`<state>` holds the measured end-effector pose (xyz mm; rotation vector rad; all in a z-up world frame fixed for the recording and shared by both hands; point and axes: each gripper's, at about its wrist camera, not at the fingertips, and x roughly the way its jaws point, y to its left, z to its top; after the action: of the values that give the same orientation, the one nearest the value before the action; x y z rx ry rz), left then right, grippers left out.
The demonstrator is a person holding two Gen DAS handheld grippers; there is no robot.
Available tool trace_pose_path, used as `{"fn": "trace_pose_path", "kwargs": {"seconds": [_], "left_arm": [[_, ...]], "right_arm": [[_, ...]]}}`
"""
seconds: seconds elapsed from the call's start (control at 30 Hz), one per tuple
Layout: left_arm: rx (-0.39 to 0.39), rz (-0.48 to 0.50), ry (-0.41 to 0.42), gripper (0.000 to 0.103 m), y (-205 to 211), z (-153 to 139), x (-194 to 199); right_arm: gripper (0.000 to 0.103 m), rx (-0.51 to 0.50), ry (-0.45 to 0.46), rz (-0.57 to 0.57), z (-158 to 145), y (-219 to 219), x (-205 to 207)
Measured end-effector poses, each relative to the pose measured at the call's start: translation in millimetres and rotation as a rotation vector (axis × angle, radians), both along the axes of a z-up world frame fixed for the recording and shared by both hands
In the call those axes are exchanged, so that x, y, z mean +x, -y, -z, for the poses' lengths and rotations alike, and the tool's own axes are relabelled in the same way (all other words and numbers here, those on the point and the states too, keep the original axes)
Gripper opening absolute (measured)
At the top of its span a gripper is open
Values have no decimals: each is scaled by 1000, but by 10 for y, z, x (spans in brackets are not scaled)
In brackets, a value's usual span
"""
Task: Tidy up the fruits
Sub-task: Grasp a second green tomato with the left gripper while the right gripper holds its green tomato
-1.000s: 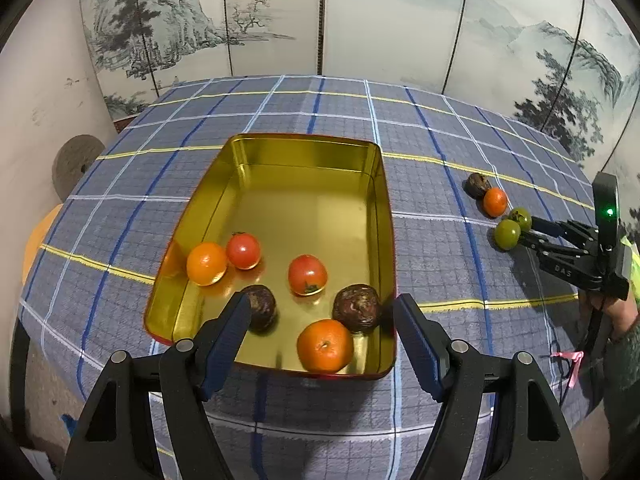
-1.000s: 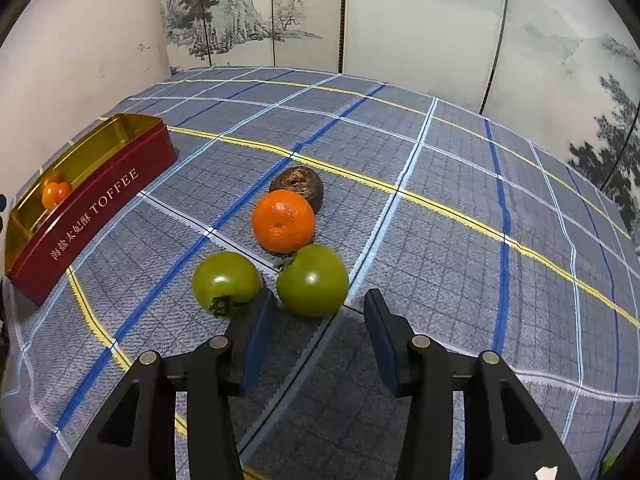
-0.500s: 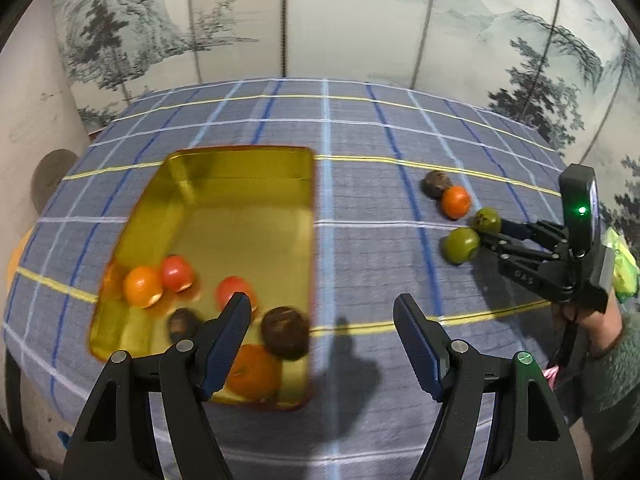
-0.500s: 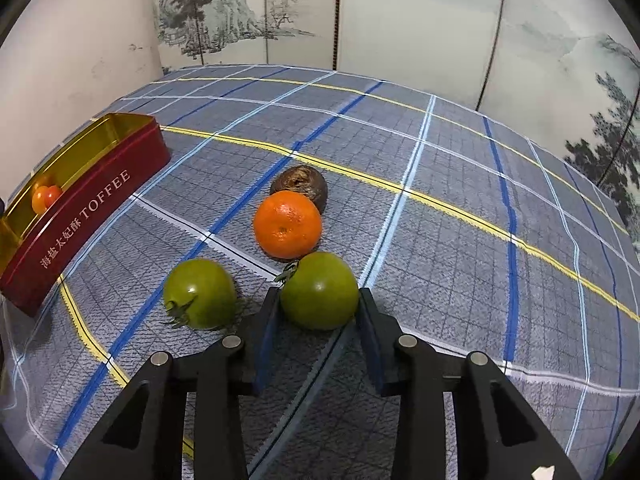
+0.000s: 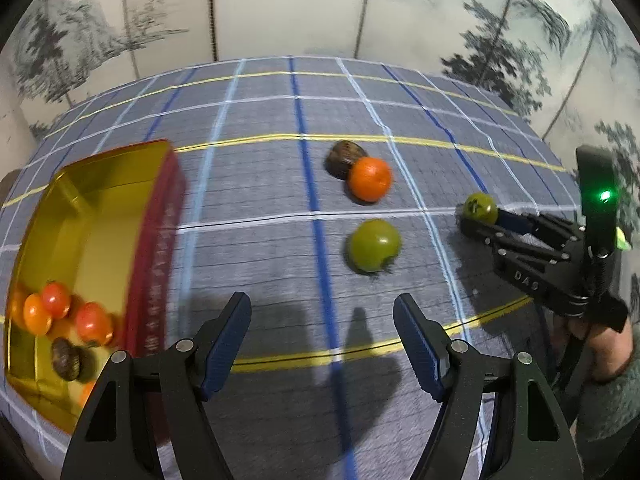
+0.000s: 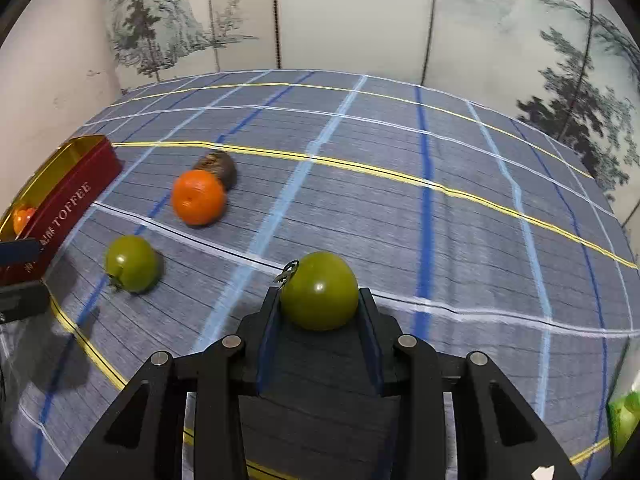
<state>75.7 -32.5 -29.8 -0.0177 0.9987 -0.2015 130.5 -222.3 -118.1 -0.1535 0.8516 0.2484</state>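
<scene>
My right gripper [image 6: 320, 312] is shut on a green tomato [image 6: 319, 296] and holds it above the cloth; it also shows in the left wrist view [image 5: 480, 207]. A second green tomato [image 5: 374, 245] [image 6: 131, 263], an orange [image 5: 369, 179] [image 6: 199, 197] and a dark brown fruit [image 5: 342, 157] [image 6: 218, 166] lie on the checked tablecloth. My left gripper [image 5: 322, 336] is open and empty, just short of the second green tomato. The gold and red tin [image 5: 96, 200] [image 6: 76, 184] at the left holds several tomatoes, oranges and a brown fruit.
A painted folding screen stands behind the table. A hand [image 5: 600, 344] holds the right gripper at the table's right edge. Something green [image 6: 624, 420] lies at the lower right of the right wrist view.
My right gripper closed on the green tomato and lifted it. My left gripper swung right, away from the tin, toward the loose fruits.
</scene>
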Motion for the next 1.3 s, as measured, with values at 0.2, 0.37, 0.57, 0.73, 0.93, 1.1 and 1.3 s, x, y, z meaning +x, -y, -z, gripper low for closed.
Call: {"fn": "trace_pose_path", "kwargs": {"seconds": [0.2,0.37,0.57,0.73,0.93,1.1,1.3], "left_arm": [[-4,11,-21,74,205,88,111],[-9,-1,-40,74,279,143,226],[-11,-18,-58,73,333,209,345],[-16,-13,-71,66,398,251,422],[-13,1,-69,47,461,263,480],[-32,-6,-85,37,373,283,475],[-28,-26,-85,36,212,256,409]], "right_arm": [[34,-3,1,46,1,236,-28],[34,-1,1,58,0,272,-24],[34,6,-2,57,-2,255,-28],[35,12,-3,57,3,258,-31],[35,24,-5,57,7,278,-26],[36,26,-6,56,10,288,-24],[36,20,-5,56,16,291,-25]]}}
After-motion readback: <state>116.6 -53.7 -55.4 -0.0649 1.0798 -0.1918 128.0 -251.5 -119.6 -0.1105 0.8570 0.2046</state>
